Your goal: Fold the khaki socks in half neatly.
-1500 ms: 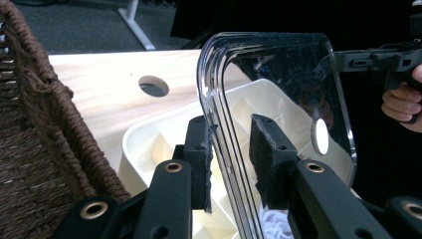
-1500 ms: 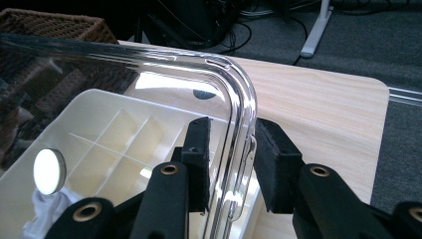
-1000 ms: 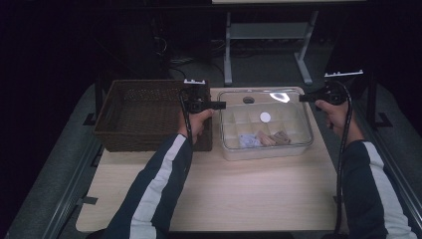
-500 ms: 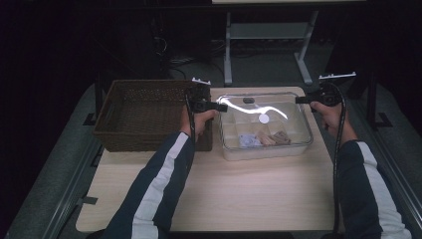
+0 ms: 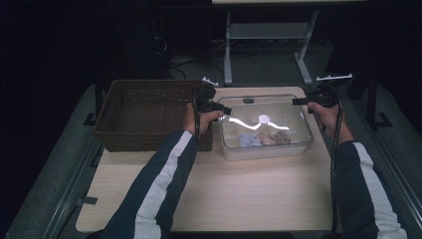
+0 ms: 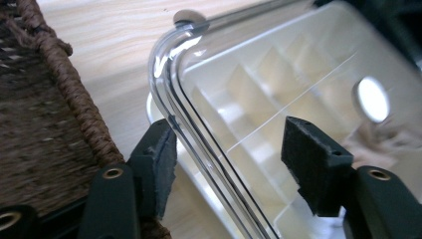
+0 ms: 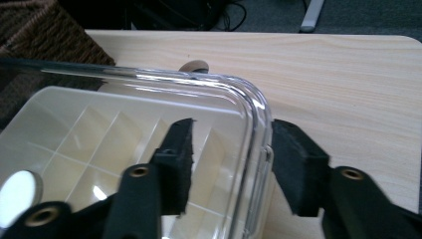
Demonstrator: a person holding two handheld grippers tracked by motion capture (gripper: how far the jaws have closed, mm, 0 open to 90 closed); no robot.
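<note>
A clear plastic box [image 5: 266,149] stands on the table, its transparent lid [image 5: 278,107] lying over it. Small pale items [image 5: 271,138] sit at its near side. My left gripper [image 5: 221,107] is at the lid's left edge. In the left gripper view the lid rim [image 6: 171,99] runs between the pads of the left gripper [image 6: 231,134], close to the left pad. My right gripper [image 5: 298,101] is at the right edge, and the rim [image 7: 256,129] stands between the pads of the right gripper [image 7: 233,137] with gaps. Both sets of jaws have just been opening.
A dark woven basket [image 5: 144,114] stands directly left of the box, almost touching it. Bare wooden tabletop [image 5: 249,194] lies in front of both. A metal stand [image 5: 268,35] rises behind the table.
The glare on the lid has changed from flat patches into a wavy streak, and the lid looks lower on the box. My left hand has shifted slightly; the right has stayed.
</note>
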